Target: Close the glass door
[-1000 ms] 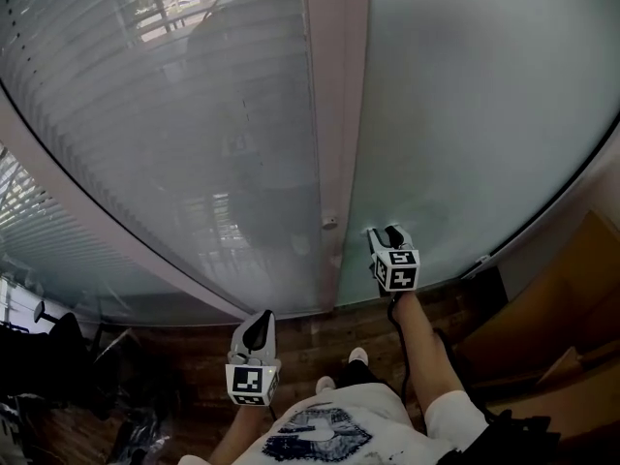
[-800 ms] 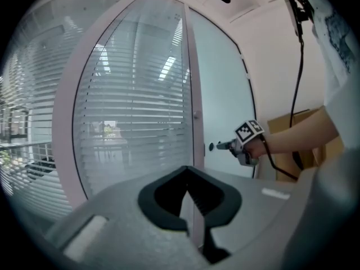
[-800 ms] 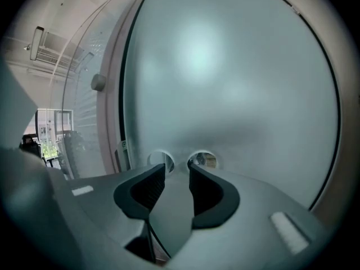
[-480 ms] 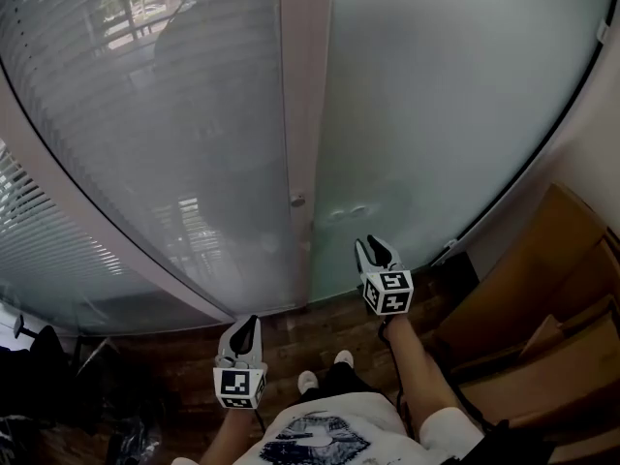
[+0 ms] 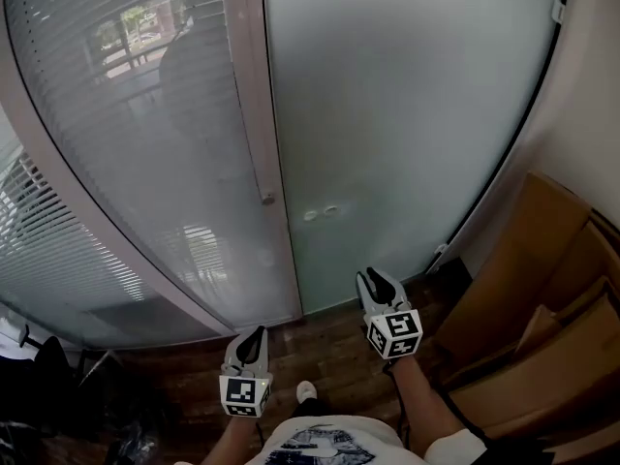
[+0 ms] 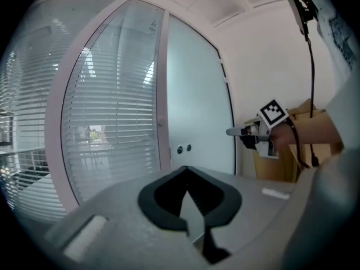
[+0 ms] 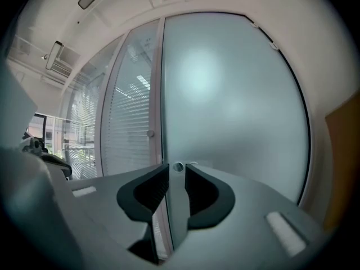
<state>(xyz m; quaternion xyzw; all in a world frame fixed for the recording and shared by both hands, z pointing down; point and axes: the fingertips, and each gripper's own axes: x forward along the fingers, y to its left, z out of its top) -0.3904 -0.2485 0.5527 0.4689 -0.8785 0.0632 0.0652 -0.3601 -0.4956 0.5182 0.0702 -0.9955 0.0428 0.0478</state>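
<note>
The frosted glass door [image 5: 407, 114] stands flush against the pale frame post [image 5: 260, 134], with two small round fittings [image 5: 320, 212] near its edge. Both grippers hang well back from it over the floor. My right gripper [image 5: 373, 277] points at the door, touching nothing. Its jaws are closing, with a narrow gap left and nothing between them [image 7: 177, 167]. My left gripper [image 5: 254, 335] is lower and to the left, its jaws meeting at the tips and empty [image 6: 185, 170]. The left gripper view also shows the right gripper [image 6: 232, 131] and the door [image 6: 197, 106].
A glass partition with slatted blinds [image 5: 126, 114] curves away left of the post, which carries a small knob [image 5: 267, 199]. Brown cardboard boxes [image 5: 542, 289] are stacked at the right. Dark wooden floor [image 5: 329, 342] lies below, and dark clutter [image 5: 39, 376] sits at the lower left.
Both grippers have drawn back from the door. The right one was at the glass near the round fittings and now hangs clear of it, with its jaws narrower.
</note>
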